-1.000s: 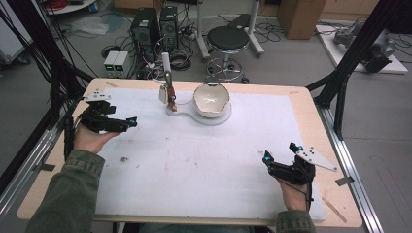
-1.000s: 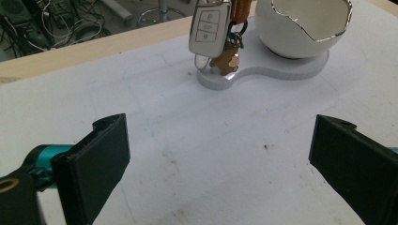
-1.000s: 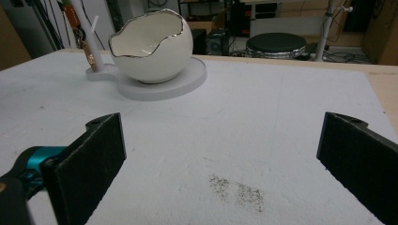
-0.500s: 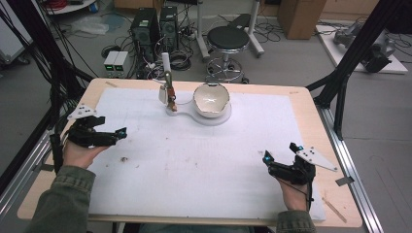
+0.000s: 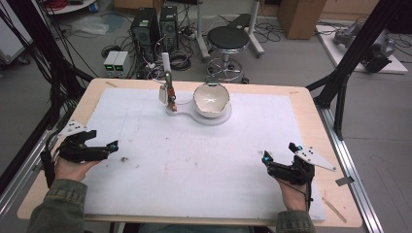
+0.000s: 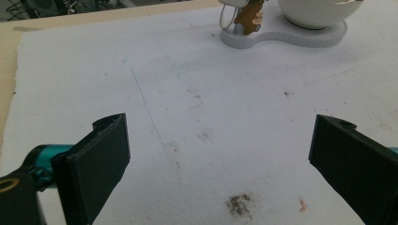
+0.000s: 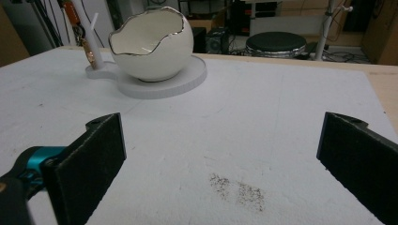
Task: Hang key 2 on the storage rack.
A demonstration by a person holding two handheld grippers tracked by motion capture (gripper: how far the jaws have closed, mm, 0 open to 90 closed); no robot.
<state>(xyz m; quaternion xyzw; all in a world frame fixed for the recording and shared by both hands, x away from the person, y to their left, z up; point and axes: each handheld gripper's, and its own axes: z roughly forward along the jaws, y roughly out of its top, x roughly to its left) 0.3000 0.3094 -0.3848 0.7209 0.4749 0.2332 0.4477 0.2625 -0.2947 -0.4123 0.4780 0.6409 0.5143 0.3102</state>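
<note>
A cream eggshell-shaped bowl [image 5: 211, 99] [image 7: 151, 43] with a jagged rim sits on a white base [image 5: 214, 117] [image 6: 281, 37] at the back middle of the table. A short post on that base carries a small brown charm [image 5: 170, 93] [image 6: 248, 13] and a ring. My left gripper [image 5: 108, 149] [image 6: 218, 159] rests open at the left edge of the white mat [image 5: 194, 150], its jaws wide apart with nothing between them. My right gripper [image 5: 279, 156] [image 7: 220, 159] stands open at the front right, jaws also empty.
Small brown stains [image 6: 240, 204] mark the mat near the left gripper, and dark specks [image 7: 239, 190] lie before the right one. A black stool [image 5: 228, 39], computer cases [image 5: 155, 22] and cables stand on the floor beyond the table. Black frame posts [image 5: 347, 63] flank it.
My left gripper has drawn back toward the front left of the table, away from the bowl. The right gripper has stayed where it was.
</note>
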